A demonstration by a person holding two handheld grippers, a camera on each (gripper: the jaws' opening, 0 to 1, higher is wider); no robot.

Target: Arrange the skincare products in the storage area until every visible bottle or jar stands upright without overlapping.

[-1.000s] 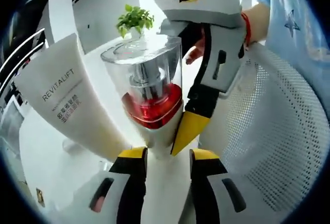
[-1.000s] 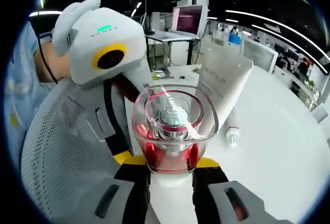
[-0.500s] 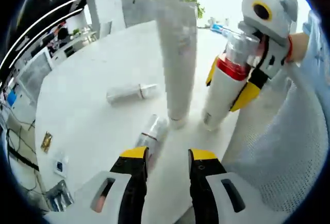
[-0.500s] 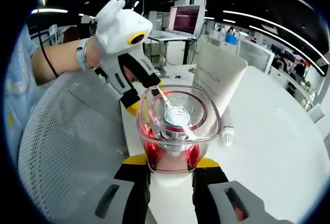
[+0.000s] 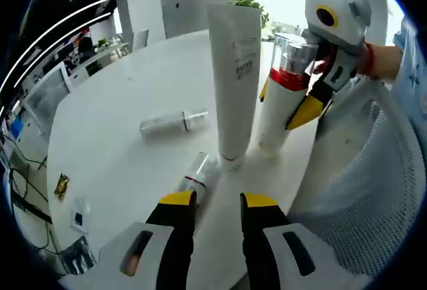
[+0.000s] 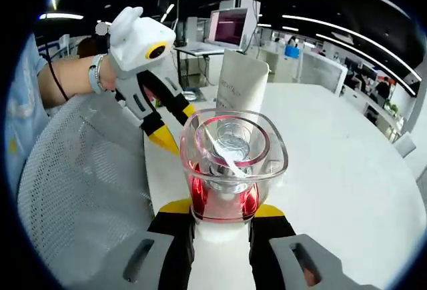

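Left gripper view: right gripper (image 5: pixel 300 107), upper right of frame, pinches the red-banded pump bottle (image 5: pixel 280 97), which stands upright w/ base on the white table (image 5: pixel 100 137), just beside the upright white tube (image 5: pixel 233 83). Left gripper (image 5: pixel 217 205), bottom centre, jaws spread, holds nothing.

Two small bottles lie flat. The nearer small bottle (image 5: pixel 199 173) is right ahead of the left jaws, long axis running roughly away from them, slanting up-right toward the tube's foot. The far small bottle (image 5: pixel 172 123) lies mid-left, long axis across the frame.

Right gripper view: right gripper (image 6: pixel 220 213) clamps the pump bottle's (image 6: pixel 223 183) neck; left gripper (image 6: pixel 163 140) shows upper left.

Judgement: left gripper is nearer the lying bottle, so probably grabs it next; needs to come at it across its axis.
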